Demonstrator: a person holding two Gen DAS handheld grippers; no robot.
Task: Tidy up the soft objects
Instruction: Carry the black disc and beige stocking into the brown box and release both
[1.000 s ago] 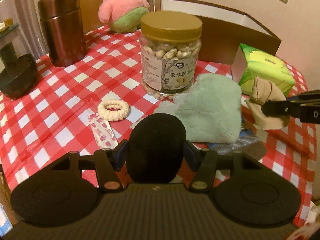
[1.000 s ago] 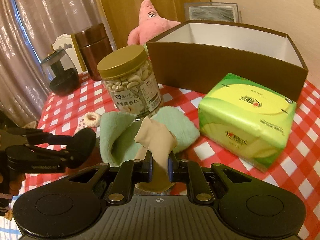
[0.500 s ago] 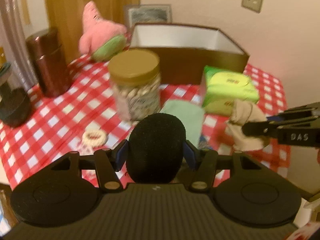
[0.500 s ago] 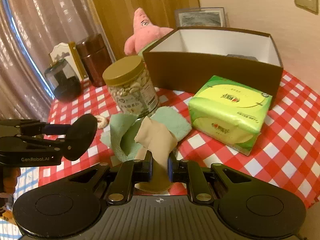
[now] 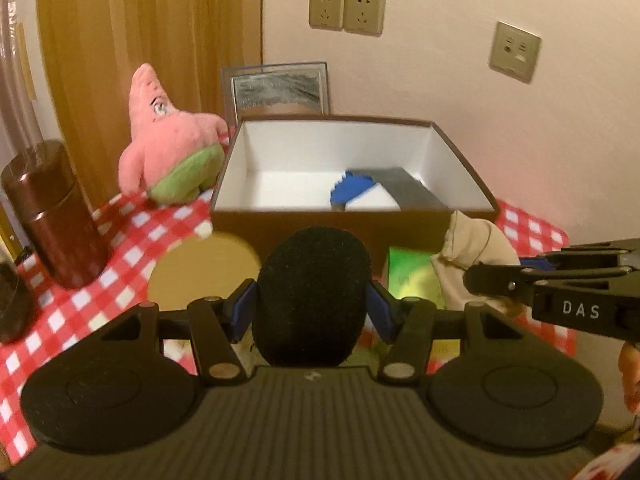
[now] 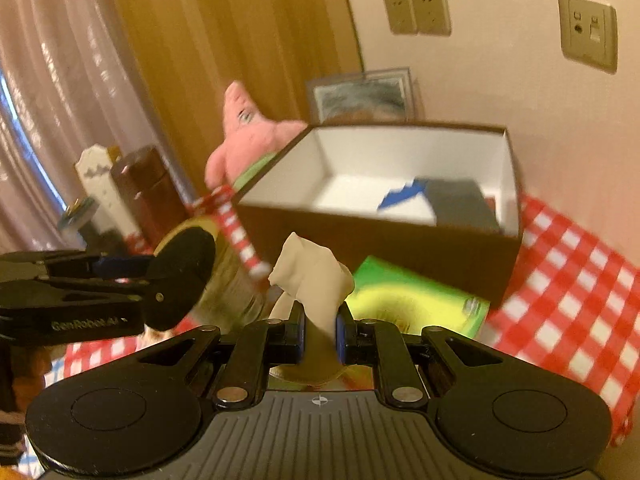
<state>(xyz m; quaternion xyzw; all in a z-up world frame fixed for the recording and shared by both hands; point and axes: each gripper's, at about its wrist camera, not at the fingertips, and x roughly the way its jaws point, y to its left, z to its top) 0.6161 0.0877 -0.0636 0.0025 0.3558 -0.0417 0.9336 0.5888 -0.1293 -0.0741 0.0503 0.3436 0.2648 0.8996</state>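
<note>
My left gripper is shut on a round black sponge, held up in front of the brown box. In the right wrist view that sponge hangs at the left. My right gripper is shut on a beige cloth, whose folds stick up above the pads; the cloth also shows at the right of the left wrist view. The open box has a white inside and holds a grey and blue item. A pink plush star leans beside the box.
A green tissue pack lies before the box, and a nut jar with a tan lid stands below my left gripper. A brown canister stands at the left on the red checked tablecloth. A framed picture leans on the wall.
Both grippers have risen and moved toward the box with their loads, so the box's inside now shows. The mint towel and the ring on the table have dropped out of view.
</note>
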